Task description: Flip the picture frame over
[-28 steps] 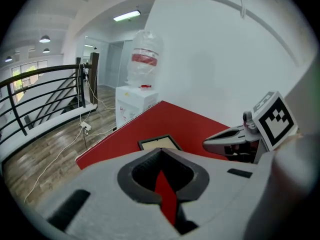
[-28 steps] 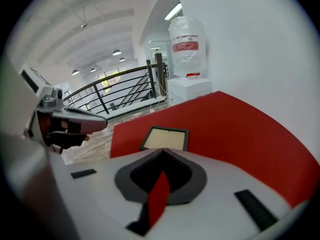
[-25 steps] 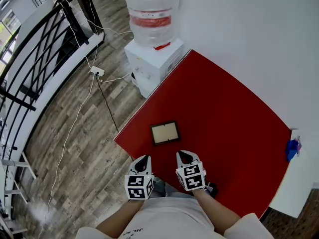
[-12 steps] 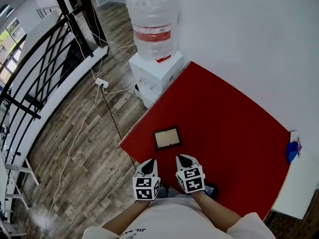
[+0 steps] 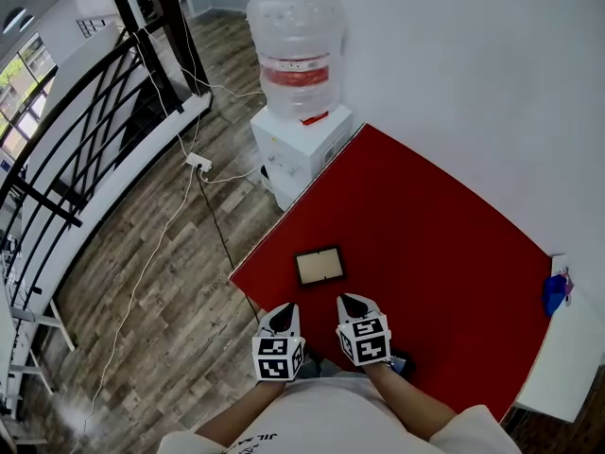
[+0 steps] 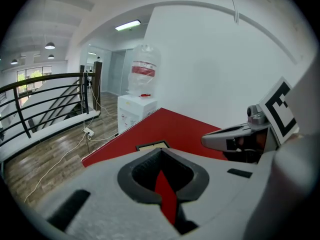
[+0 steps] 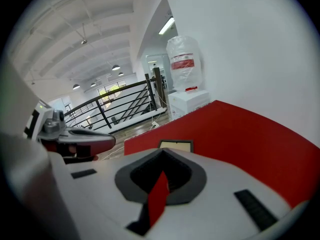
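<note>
Frame (image 5: pixel 319 266) flat on table (image 5: pixel 425 225), pale panel up. I judge it light, rigid, glazing fragile; I'd pinch the rim edge. Left gripper (image 5: pixel 281 318) and right gripper (image 5: pixel 354 305) pressed together, empty, short of frame.

**Hidden, or too small to name**

In the left gripper view, the left hand-held gripper (image 6: pixel 161 176) covers the near edge of the picture frame (image 6: pixel 152 146). Whether the frame's pale face is its front or its back cannot be told. A small dark thing (image 5: pixel 401 360) lies half under the right hand-held gripper (image 5: pixel 353 302) at the desk (image 5: pixel 444 244) edge. A blue thing (image 5: pixel 555 290) is too small to name.
</note>
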{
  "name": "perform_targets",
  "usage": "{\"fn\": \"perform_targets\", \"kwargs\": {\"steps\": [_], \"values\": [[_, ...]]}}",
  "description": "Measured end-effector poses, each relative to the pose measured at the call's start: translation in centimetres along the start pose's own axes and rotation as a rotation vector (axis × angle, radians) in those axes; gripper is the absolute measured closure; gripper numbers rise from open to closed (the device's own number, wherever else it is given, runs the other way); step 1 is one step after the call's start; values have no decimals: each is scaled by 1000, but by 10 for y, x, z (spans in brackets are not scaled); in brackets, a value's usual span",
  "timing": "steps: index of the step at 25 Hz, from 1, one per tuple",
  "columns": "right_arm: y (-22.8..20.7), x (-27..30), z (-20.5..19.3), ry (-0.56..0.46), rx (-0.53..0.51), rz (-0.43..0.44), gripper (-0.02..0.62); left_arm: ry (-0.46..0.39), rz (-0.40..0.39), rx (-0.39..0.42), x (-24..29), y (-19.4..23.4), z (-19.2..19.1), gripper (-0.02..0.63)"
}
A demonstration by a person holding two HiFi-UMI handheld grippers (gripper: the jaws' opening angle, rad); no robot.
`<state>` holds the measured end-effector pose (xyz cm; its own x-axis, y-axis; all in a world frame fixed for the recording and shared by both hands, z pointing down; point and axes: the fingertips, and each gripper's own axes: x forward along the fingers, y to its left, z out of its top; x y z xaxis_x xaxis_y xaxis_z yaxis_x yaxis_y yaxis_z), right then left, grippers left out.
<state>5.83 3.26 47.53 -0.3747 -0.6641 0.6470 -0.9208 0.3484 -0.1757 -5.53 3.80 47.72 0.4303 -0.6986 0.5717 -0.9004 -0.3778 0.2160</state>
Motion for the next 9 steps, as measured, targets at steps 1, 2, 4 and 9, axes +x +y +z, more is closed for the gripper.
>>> {"fn": "perform_targets", "kwargs": {"steps": [1, 2, 4, 9], "values": [[0, 0, 1, -1, 0, 1, 592, 1, -3, 0, 0, -1, 0, 600], [1, 0, 1, 1, 0, 2, 592, 3, -6, -1, 1, -2, 1, 600], [0, -2, 0, 4, 0, 3, 592, 7, -9, -1, 1, -4, 1, 600], [4, -1, -3, 4, -3, 7, 592, 7, -5, 0, -1, -2, 0, 600]]}}
